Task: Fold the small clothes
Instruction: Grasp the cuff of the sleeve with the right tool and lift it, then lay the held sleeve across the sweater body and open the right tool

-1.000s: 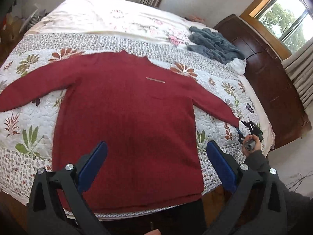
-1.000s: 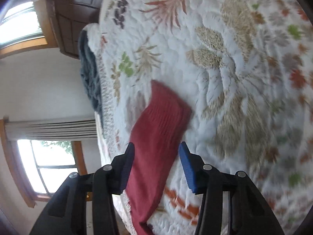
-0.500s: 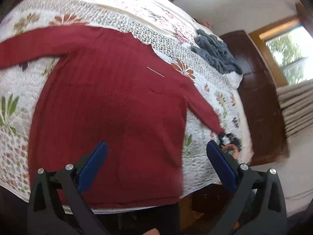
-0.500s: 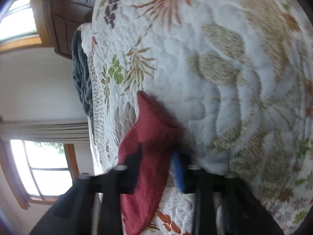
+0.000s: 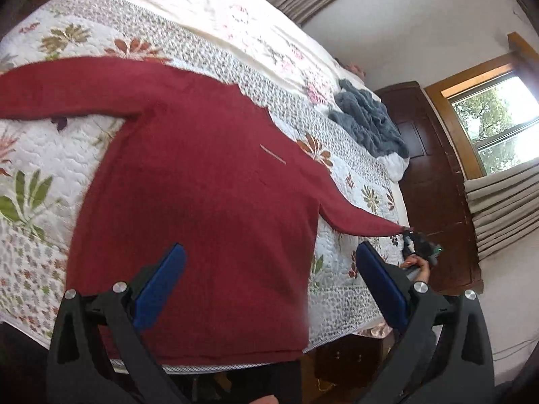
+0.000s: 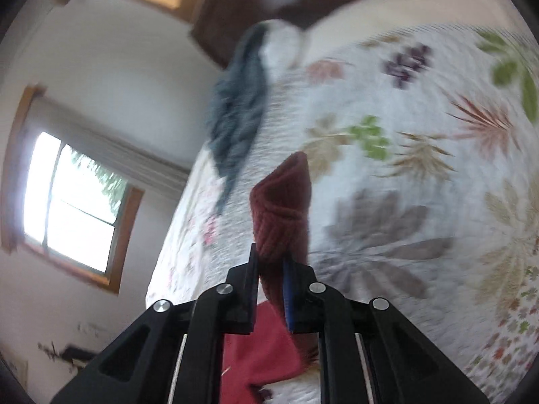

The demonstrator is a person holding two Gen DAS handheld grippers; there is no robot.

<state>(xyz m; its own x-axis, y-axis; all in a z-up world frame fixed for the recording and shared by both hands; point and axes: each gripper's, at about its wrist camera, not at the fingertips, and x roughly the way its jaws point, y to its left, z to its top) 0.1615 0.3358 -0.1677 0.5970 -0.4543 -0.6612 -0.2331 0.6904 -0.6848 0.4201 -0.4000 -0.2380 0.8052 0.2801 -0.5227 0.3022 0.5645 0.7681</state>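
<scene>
The right gripper [image 6: 271, 286] has just clamped the sweater [image 5: 202, 208] cuff [image 6: 283, 208] and lifted it, starting the sleeve fold; the left gripper [image 5: 269, 279] hovers open.

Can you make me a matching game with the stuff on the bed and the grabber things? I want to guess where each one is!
Things:
1. red knit sweater
2. crumpled grey-blue garment
3. left gripper
4. right gripper

States:
A. pinching the cuff of a sleeve
B. open, above the hem
C. spread flat on the floral quilt
D. heaped near the dark wooden headboard

Pairs: 1-C, 2-D, 3-B, 4-A
</scene>
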